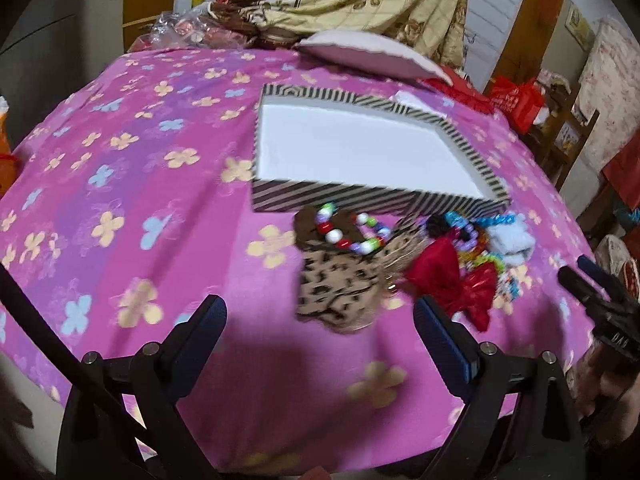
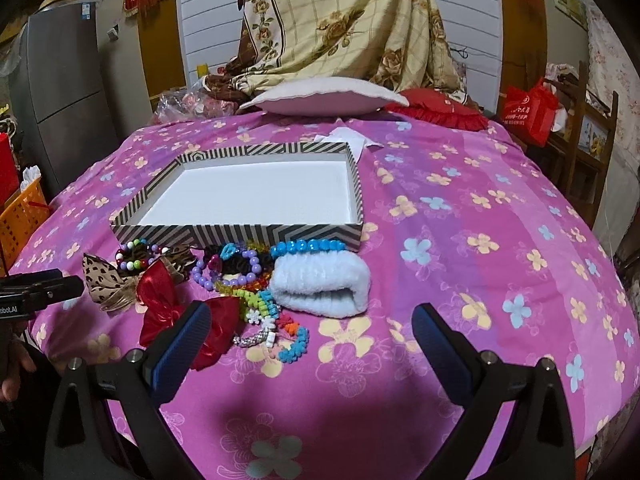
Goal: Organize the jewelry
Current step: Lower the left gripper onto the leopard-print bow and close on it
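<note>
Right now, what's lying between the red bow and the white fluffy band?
In the right wrist view, a jumble of beaded bracelets lies between the red bow and the white fluffy band: purple beads, multicoloured ones, a blue flower string nearer the camera.

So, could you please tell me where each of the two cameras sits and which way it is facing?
Left wrist: on the left gripper, low over the pink bedspread, facing the striped box and leopard bow; the right gripper shows at the right edge.
Right wrist: on the right gripper, facing the striped box, red bow and white towel; the left gripper shows at the left edge.
Shared: box, jewelry pile, pillow.
</note>
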{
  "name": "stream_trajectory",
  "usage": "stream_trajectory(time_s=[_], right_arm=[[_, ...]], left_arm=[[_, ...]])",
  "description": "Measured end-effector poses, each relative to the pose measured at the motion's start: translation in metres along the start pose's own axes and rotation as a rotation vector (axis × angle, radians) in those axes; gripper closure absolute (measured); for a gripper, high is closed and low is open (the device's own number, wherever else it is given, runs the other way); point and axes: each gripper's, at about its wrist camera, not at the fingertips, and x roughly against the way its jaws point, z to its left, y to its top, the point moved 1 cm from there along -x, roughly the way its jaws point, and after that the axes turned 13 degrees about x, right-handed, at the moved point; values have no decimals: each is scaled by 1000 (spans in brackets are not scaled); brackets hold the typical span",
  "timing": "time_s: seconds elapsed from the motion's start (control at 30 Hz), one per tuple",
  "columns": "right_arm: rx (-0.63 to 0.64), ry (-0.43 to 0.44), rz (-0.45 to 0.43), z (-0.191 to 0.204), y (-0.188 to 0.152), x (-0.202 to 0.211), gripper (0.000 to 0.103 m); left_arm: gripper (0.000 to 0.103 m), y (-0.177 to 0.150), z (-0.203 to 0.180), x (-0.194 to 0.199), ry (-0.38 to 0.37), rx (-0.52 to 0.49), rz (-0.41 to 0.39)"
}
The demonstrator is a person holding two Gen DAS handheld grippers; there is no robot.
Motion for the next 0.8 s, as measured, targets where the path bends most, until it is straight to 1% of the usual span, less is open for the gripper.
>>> stream_trajectory(time_s=[0.07,0.13,0.2,0.27,0.37,0.47,0.5,0.53,0.57,0.63,0.7,0.8], right_arm=[[-10,6,0,-1,0,0,1],[-9,8,-7,1,1,1,1],[-5,9,-6,2,1,1,1],[4,10,3,5,1,-1,1],[13,5,7,5,-1,0,1],[2,2,7,4,-1,0,1],[-4,2,8,3,-2,-1,1],[-7,-1,9,2,-2,-1,1],[-9,-2,11,3,-2,-1,1],[-3,-2,16,3,-2,-3,1],[7,-4,20,5,-2,-4,1],[12,-7,27,5,-2,-5,1]], left_arm=[[30,0,0,-6,-12,-29,36],[30,0,-3,-13,-62,-35,76],[30,3,-7,-23,-81,-32,111],[30,5,-13,-31,-69,-32,117],[30,8,-14,-38,-27,-10,104],[35,10,-11,-43,17,2,93],[36,10,-11,-44,20,-1,100],[43,9,-11,-46,23,-8,110],[48,8,-11,-47,27,-14,117],[53,6,-11,-51,33,-13,138],[54,6,-10,-52,34,-9,144],[53,7,-6,-51,16,18,145]])
